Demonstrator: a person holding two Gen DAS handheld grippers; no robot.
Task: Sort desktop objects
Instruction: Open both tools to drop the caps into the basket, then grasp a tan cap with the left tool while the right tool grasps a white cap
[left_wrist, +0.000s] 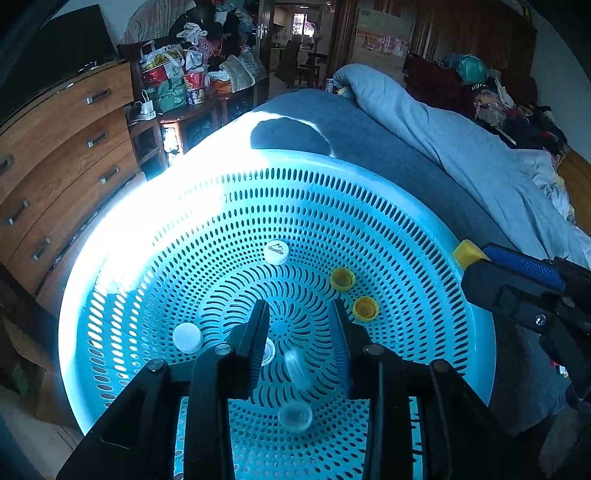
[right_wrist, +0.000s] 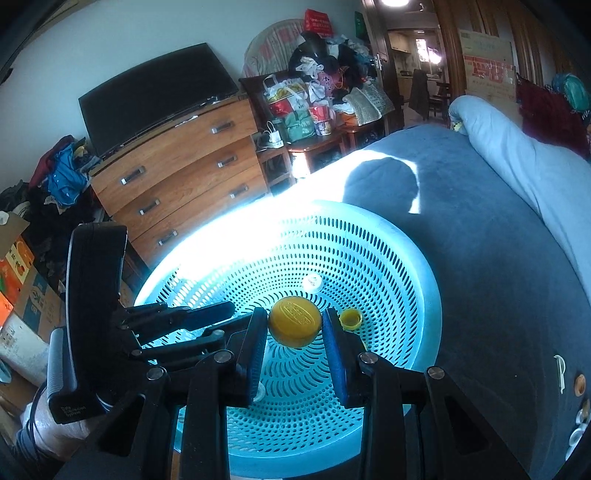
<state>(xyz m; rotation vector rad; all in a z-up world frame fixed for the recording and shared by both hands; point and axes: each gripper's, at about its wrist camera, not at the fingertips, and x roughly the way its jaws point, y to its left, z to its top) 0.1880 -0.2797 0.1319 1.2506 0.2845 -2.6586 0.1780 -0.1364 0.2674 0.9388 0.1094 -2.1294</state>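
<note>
Bed (left_wrist: 388, 147): blue cover carrying the basket at its sunlit edge, beside a wooden dresser (left_wrist: 55, 147).
Basket (left_wrist: 424, 206): large round perforated blue bowl; it could slide toward that edge if bumped.
Left gripper (left_wrist: 301, 328): fingers spread, holding nothing; a blurred clear cap (left_wrist: 297, 369) is between them in mid-drop and may bounce out.
Right gripper (right_wrist: 295, 326): fingers pinching a yellow cap (right_wrist: 294, 321) over the basket; released now, it should land inside.
Caps in basket: 2 yellow caps (left_wrist: 342, 278), 2 white caps (left_wrist: 276, 252), loose and likely to roll.
</note>
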